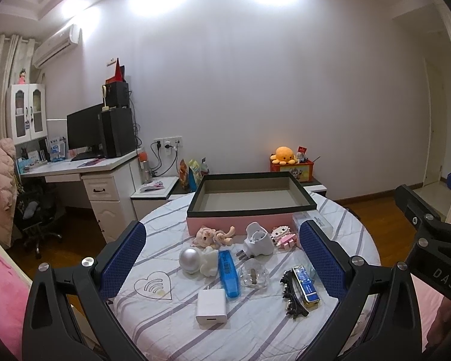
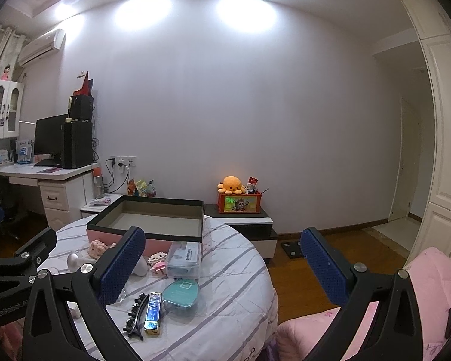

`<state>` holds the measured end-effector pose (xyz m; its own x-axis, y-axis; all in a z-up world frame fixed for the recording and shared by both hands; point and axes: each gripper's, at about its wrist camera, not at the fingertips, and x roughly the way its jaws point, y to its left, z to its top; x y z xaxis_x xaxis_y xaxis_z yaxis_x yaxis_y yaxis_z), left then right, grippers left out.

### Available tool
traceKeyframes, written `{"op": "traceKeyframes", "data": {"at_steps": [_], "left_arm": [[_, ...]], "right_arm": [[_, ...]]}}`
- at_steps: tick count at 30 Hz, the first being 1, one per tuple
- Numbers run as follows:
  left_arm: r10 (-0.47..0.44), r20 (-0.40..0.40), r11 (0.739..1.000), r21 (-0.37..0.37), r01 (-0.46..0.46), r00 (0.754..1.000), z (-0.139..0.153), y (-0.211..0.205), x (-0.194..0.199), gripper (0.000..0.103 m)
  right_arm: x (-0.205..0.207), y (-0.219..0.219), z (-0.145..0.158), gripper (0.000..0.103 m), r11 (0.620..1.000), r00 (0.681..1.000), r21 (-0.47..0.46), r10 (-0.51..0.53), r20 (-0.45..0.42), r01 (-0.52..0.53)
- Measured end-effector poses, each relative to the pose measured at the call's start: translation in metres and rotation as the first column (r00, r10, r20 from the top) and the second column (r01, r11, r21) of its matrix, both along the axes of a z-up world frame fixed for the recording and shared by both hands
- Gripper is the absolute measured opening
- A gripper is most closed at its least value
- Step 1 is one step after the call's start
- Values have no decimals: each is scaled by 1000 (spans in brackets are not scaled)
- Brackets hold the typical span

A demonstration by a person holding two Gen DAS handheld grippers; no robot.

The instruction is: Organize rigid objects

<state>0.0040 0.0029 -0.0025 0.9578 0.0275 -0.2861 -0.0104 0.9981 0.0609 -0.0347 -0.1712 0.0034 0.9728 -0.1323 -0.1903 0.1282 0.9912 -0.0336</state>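
Observation:
A pink box with a dark rim point(image 1: 311, 201) point(image 2: 147, 237) stands empty at the far side of a round table covered in a striped cloth point(image 1: 171, 325) point(image 2: 231, 294). In front of it lie small items: a white charger cube point(image 1: 211, 308), a blue stick-shaped case point(image 1: 229, 273), a silver ball point(image 1: 189, 260), a white plug adapter point(image 1: 258, 240), a clear dome point(image 1: 253, 274), a black hair clip point(image 1: 291, 297) point(image 2: 134, 316) and a blue-gold lighter point(image 1: 306, 287) point(image 2: 153, 313). My left gripper point(image 1: 222, 258) hangs open above these items. My right gripper point(image 2: 222, 267) is open over the table's right edge.
A teal oval case point(image 2: 182, 294), a clear plastic box point(image 2: 185, 260) and a pink block toy point(image 2: 159, 263) lie at the table's right. A pink figurine point(image 1: 213, 236) lies by the box. White desk point(image 1: 84, 168) at left, low cabinet with orange toy box point(image 2: 240, 204) behind, pink bedding point(image 2: 436, 273) right.

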Motion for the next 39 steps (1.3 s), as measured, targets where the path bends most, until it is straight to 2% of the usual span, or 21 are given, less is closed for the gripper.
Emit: {"op": "traceKeyframes", "data": {"at_steps": [9, 39], "left_arm": [[9, 9, 1000, 3, -9, 1000, -1, -2, 1, 103], [8, -7, 1000, 6, -8, 1000, -1, -6, 5, 103]], "right_arm": [[-2, 0, 1, 103, 1000, 1000, 0, 5, 25, -5], [-1, 0, 0, 103, 1000, 999, 4, 30, 23, -30]]}}
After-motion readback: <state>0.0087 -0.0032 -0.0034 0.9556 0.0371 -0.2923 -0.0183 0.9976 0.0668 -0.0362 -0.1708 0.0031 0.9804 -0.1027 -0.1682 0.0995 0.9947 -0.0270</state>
